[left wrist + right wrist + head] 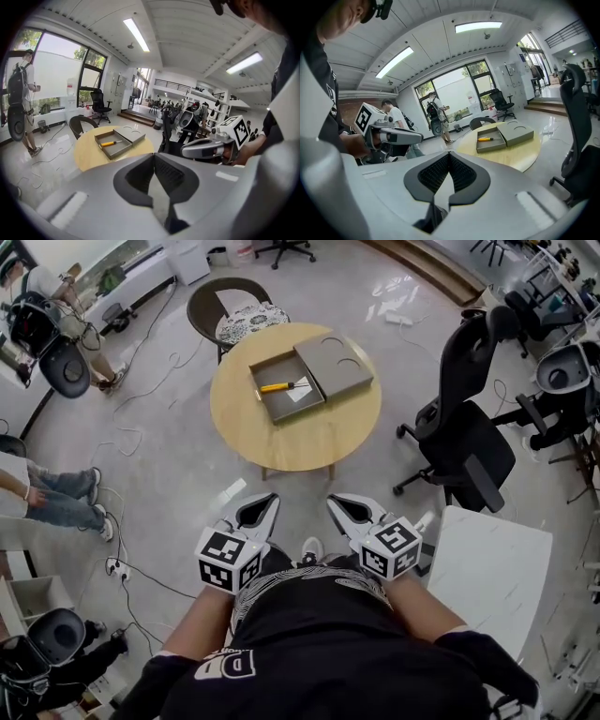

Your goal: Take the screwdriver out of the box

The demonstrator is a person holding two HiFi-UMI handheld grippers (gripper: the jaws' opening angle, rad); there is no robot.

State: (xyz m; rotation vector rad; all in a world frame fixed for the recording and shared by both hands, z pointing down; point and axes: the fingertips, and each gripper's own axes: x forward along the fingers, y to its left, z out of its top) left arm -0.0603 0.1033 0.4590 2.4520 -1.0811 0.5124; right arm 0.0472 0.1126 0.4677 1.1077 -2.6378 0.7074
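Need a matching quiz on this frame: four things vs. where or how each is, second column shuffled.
1. screwdriver
2. lid
3. left gripper
4. black office chair

A. shut, empty
B. on the floor beside the table
C. in the open box
D. on the table, next to the box

Pairs: 1-C, 2-D, 3-A, 4-B

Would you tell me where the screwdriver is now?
In the head view, the screwdriver lies inside the open box on the far side of the round table, left of the lid.
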